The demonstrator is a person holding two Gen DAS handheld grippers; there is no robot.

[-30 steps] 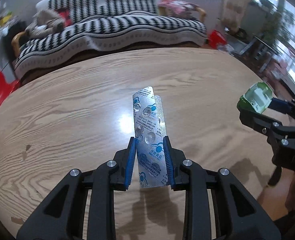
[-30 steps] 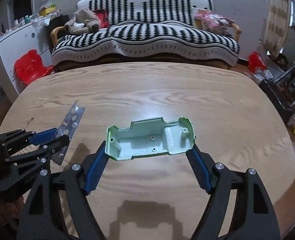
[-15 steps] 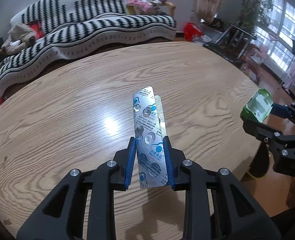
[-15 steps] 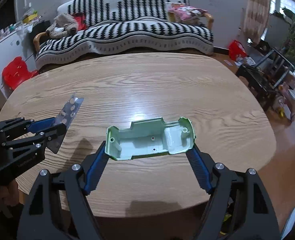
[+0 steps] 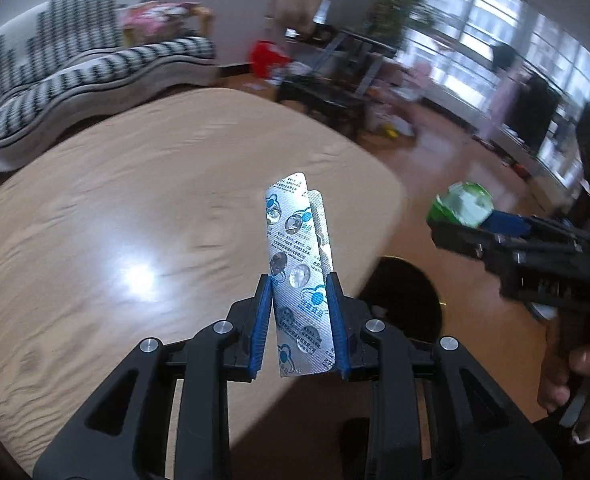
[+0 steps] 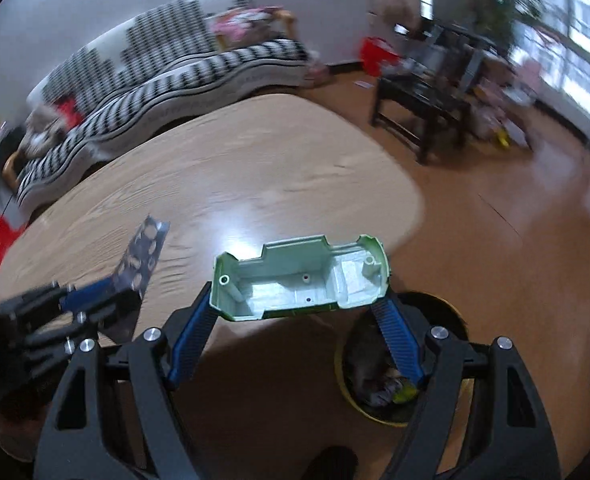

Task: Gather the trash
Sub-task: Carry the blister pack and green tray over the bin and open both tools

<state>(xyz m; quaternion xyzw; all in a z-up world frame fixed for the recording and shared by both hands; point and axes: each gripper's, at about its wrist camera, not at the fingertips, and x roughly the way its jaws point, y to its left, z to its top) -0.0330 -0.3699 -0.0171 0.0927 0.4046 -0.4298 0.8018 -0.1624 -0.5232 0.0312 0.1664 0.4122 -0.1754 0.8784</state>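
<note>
A rounded wooden counter (image 6: 255, 168) stands on the brown floor (image 6: 515, 264); a dark round bin (image 6: 375, 376) sits beside its edge.

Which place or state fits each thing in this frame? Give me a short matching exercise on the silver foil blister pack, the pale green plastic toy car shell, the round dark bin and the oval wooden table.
Things:
1. silver foil blister pack
2. pale green plastic toy car shell
3. round dark bin with a yellow rim
4. oval wooden table

Places or states:
A. on the floor beside the table's edge
B. clamped hollow side up in the right gripper
C. bare top, with a bright glare spot
D. clamped on end in the left gripper

Pairs: 1-D, 2-B, 3-A, 4-C
</note>
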